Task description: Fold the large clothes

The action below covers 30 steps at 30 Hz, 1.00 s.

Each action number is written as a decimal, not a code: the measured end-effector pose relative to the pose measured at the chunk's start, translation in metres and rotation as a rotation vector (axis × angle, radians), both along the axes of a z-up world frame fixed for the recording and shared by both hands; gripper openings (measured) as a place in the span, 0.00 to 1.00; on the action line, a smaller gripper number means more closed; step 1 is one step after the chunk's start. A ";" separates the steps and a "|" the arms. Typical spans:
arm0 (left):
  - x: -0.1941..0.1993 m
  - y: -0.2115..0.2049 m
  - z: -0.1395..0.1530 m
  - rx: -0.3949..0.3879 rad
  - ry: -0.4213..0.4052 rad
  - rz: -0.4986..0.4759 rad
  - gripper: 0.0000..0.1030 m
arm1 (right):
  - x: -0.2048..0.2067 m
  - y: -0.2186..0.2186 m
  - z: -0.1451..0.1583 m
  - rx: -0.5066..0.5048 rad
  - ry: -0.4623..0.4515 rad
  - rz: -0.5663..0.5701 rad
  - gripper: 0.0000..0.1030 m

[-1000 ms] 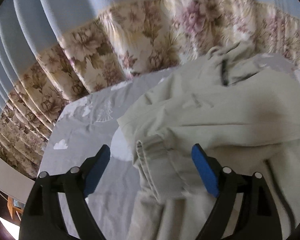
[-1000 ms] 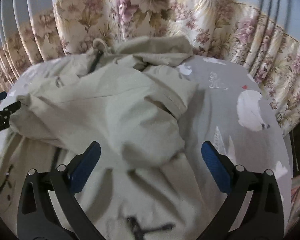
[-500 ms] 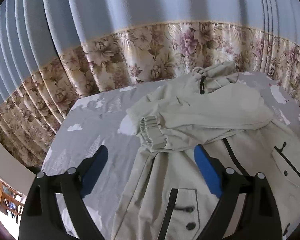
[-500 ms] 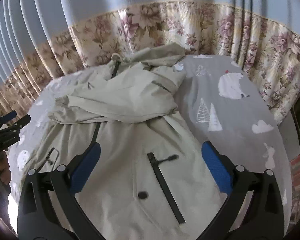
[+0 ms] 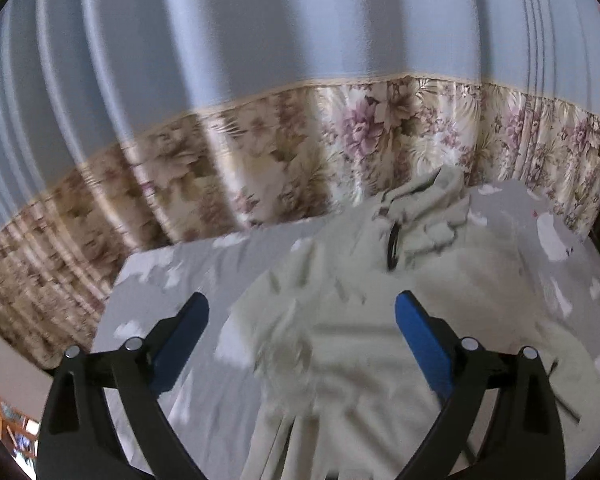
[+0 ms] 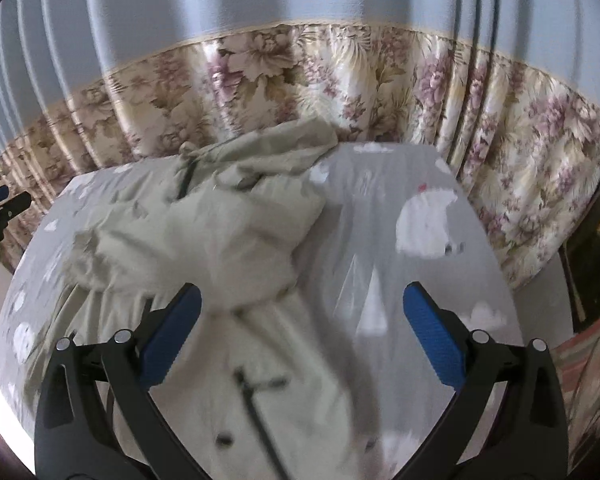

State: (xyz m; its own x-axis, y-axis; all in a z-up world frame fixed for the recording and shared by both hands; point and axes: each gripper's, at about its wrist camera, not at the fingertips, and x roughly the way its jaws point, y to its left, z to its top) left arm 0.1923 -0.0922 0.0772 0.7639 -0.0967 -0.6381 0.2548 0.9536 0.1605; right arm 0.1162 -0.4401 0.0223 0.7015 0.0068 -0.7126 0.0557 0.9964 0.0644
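Left gripper (image 5: 302,320): jaws wide, empty; lifted off sleeve cuff since earlier.
Right gripper (image 6: 302,316): jaws wide, empty.
Pale beige zip jacket (image 6: 228,240): 12 o'clock, sleeves folded across, blurred.

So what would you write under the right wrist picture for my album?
Open right gripper above a pale jacket on the grey sheet, sleeves folded across.

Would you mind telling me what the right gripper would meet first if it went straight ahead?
Probably the pale jacket: the open right gripper points at its folded-over sleeve, lying on the grey sheet. Depth is blurred, so this is approximate.
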 end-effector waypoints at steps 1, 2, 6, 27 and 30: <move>0.014 -0.005 -0.001 0.004 0.002 -0.014 0.92 | 0.012 -0.003 0.000 0.001 0.004 0.002 0.97; 0.033 -0.014 -0.002 0.017 0.005 -0.030 0.92 | 0.037 -0.008 0.000 0.014 0.018 0.011 0.97; 0.107 -0.051 -0.018 0.050 0.043 -0.091 0.92 | 0.108 -0.023 -0.004 0.051 0.058 0.028 0.97; 0.320 -0.165 -0.165 0.120 0.420 -0.212 0.15 | 0.307 -0.011 -0.071 0.024 0.181 0.001 0.97; 0.323 -0.159 -0.157 0.090 0.390 -0.215 0.08 | 0.312 -0.012 -0.076 0.024 0.186 -0.009 0.97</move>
State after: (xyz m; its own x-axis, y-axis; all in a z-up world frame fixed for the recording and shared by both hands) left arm 0.5157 -0.2509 -0.0798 0.4334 -0.1579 -0.8872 0.5032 0.8591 0.0929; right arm 0.4281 -0.4524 -0.0537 0.5578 0.0193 -0.8297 0.0778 0.9941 0.0755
